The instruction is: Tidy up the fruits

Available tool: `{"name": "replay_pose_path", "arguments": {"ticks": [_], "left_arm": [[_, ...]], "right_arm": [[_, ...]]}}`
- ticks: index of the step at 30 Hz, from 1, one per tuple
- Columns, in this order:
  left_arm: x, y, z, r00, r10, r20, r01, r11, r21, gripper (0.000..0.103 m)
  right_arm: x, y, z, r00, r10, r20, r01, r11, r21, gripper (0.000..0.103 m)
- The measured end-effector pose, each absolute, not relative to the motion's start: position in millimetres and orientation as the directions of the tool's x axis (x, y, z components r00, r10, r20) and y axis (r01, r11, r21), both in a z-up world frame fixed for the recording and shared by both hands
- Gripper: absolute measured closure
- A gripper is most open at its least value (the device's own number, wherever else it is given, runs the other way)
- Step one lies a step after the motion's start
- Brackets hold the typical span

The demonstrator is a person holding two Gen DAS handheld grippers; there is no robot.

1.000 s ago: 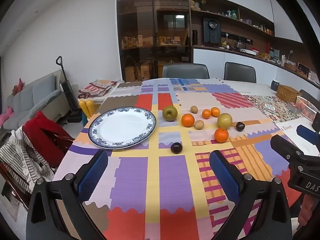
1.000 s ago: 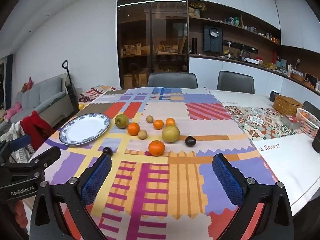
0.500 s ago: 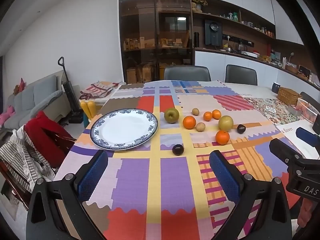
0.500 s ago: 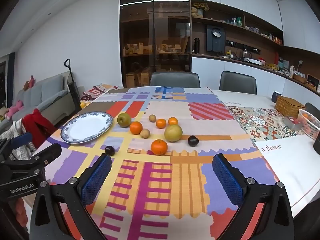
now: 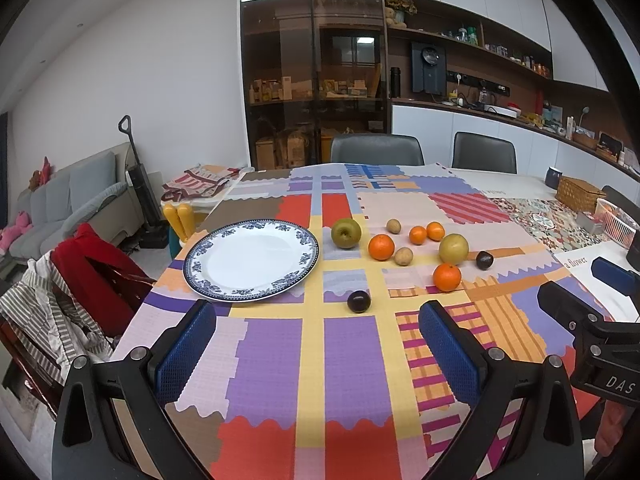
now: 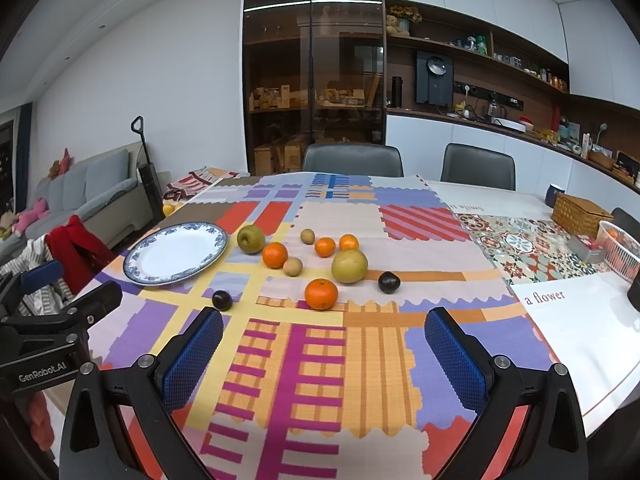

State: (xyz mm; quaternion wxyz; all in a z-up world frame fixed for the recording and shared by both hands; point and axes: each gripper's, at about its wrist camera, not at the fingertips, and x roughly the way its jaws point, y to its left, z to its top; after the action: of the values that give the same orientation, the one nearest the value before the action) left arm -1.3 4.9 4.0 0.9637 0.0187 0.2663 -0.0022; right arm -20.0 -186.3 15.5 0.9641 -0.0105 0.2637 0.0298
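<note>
Two grippers hang wide apart and empty over the patchwork cloth [image 5: 304, 360]; my left gripper [image 5: 316, 344] has the empty plate [image 5: 252, 258] just beyond its left finger, a dark plum [image 5: 358, 301] ahead between the fingers; my right gripper [image 6: 324, 356] faces the loose fruit, the nearest orange [image 6: 321, 293] ahead between its fingers, the pear [image 6: 349, 265] just past it.
</note>
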Motion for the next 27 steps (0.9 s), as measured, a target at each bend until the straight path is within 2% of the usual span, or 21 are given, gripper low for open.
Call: {"name": "replay_pose_path", "arguments": {"ticks": [27], "left_arm": [[-2.8, 5.3, 3.2, 0.860, 0.005, -0.510, 0.016, 0.999, 0.035, 0.000]], "right_arm": [[-19.8, -180.5, 11.1, 0.859, 0.058, -0.509, -0.071, 0.997, -0.006, 0.001]]}}
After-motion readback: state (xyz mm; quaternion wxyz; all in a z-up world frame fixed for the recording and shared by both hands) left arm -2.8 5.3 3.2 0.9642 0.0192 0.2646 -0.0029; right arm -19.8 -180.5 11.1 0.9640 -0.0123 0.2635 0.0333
